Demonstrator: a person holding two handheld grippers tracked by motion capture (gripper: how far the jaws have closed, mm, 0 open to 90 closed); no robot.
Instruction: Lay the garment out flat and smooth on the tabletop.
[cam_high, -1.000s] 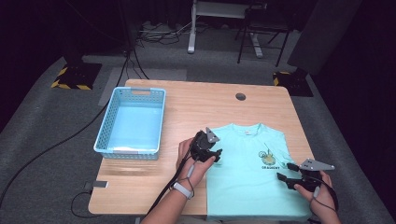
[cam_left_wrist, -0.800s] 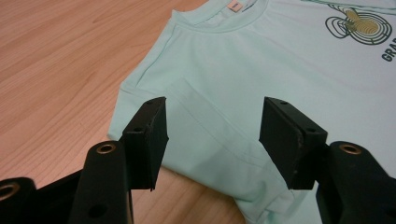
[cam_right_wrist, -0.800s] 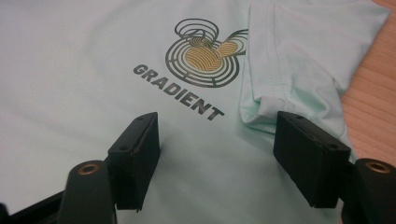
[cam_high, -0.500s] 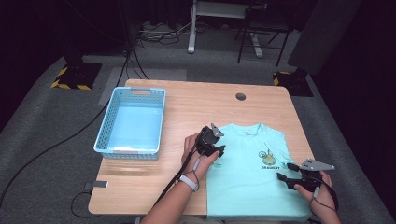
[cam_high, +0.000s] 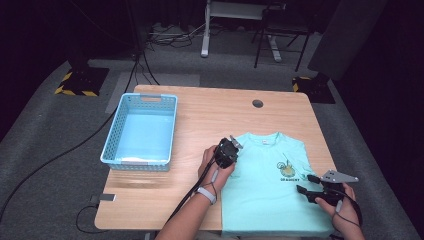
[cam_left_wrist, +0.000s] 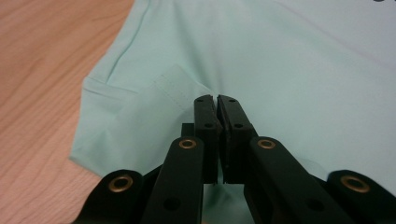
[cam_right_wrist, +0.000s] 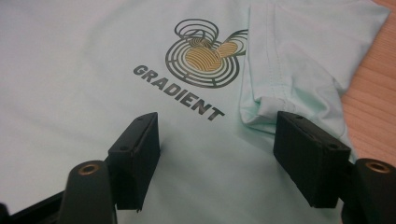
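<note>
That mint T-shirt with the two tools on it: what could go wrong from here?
The left tool is shut on a pinch of the T-shirt near its sleeve. If it pinches just the top layer, a pull may bunch the cloth instead of folding it. The right tool is open over the folded-in sleeve and grips nothing, so that side may drag. The shirt's lower edge lies at the table edge and might slide off.

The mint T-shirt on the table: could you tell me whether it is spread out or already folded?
Mostly spread: the T-shirt lies flat, print up, though both sleeves are tucked in over its front. The left gripper is shut at one sleeve; the right gripper hovers open.
</note>
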